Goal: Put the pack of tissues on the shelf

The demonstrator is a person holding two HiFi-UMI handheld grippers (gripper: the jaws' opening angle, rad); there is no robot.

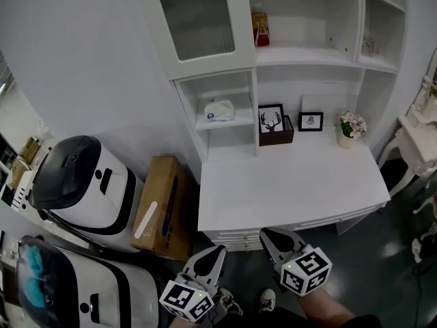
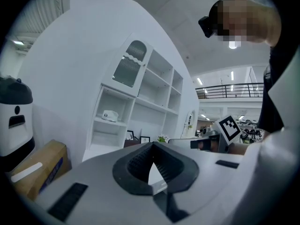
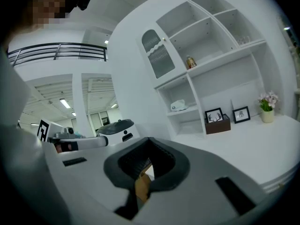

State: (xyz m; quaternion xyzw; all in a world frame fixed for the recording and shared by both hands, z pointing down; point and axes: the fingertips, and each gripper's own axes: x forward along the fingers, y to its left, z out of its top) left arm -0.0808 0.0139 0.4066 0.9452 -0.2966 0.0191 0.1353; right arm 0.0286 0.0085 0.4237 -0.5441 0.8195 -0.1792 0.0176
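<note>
The pack of tissues [image 1: 219,110], white with a blue mark, lies on the small middle shelf [image 1: 235,123] of the white cabinet; it also shows as the tissues [image 2: 109,115] in the left gripper view and the tissues [image 3: 179,106] in the right gripper view. My left gripper [image 1: 217,251] is low at the front, below the desk edge, jaws shut and holding nothing. The right gripper [image 1: 268,234] sits beside it, also shut and holding nothing. Both are far from the shelf. Up close, the left gripper [image 2: 151,146] and the right gripper [image 3: 149,142] show their tips meeting.
A white desk top [image 1: 287,183] runs under the shelves, with a deer picture [image 1: 272,121], a small frame [image 1: 311,121] and a flower pot [image 1: 350,128] at its back. A cardboard box [image 1: 160,207] and two white machines [image 1: 82,183] stand to the left. A red packet [image 1: 260,29] is on an upper shelf.
</note>
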